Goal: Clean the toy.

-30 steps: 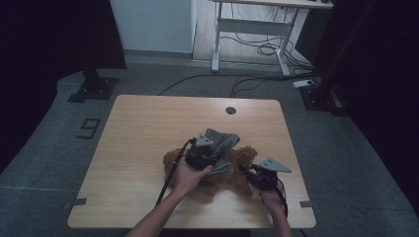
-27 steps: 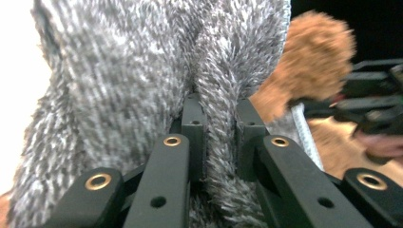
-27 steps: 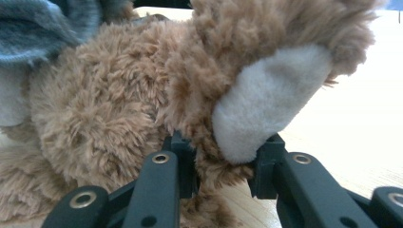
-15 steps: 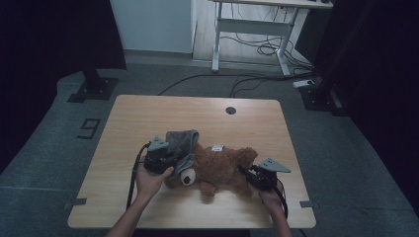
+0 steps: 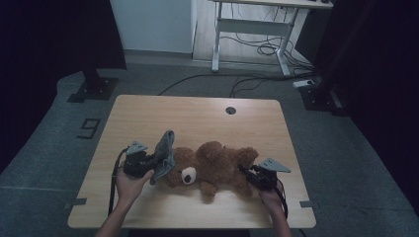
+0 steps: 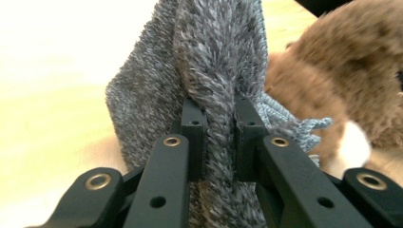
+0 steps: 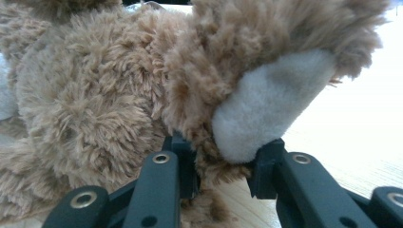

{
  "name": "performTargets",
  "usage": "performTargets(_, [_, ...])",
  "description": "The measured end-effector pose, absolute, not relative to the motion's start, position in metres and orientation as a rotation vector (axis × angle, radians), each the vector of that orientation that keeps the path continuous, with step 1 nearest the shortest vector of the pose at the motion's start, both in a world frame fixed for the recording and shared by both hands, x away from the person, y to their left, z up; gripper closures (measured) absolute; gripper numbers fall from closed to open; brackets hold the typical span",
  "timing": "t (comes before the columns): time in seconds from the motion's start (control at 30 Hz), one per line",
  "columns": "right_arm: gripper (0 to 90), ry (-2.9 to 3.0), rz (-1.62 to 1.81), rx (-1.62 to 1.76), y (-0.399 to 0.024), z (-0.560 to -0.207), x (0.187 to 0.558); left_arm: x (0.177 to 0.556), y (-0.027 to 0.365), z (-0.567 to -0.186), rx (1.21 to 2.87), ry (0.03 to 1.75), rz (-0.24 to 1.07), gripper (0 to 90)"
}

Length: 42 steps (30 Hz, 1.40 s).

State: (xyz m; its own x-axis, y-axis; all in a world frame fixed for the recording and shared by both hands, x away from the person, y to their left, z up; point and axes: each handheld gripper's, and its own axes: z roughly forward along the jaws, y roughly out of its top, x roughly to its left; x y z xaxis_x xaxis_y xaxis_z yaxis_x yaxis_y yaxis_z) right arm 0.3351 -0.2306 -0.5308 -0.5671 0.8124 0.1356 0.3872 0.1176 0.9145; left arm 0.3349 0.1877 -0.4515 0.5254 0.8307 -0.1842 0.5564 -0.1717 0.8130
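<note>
A brown teddy bear (image 5: 215, 165) lies on its back across the front of the wooden table (image 5: 197, 118), head to the left. My left gripper (image 5: 148, 165) is shut on a grey knitted cloth (image 5: 165, 153), which hangs beside the bear's head. In the left gripper view the grey cloth (image 6: 214, 71) is bunched between the black jaws, with the bear (image 6: 347, 80) to the right. My right gripper (image 5: 247, 174) is shut on the bear's foot. In the right gripper view the pale sole of the foot (image 7: 271, 109) sits between the jaws, pressed from both sides.
A round cable hole (image 5: 230, 110) sits near the table's far edge. Beyond the table stand a desk frame (image 5: 247, 29) with loose cables on the floor and black stand bases at both sides. A "9" marking (image 5: 89, 128) lies on the floor at the left.
My left gripper has carried the grey cloth leftward, off the bear's body to beside its head. The right gripper has stayed on the foot.
</note>
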Motion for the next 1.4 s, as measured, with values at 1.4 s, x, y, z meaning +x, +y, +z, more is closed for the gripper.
performTargets(1.4, [69.6, 2.006, 1.450, 1.143, -0.229, -0.530, 0.334, 0.333, 0.193, -0.460, 1.848, 1.189, 0.351, 78.6])
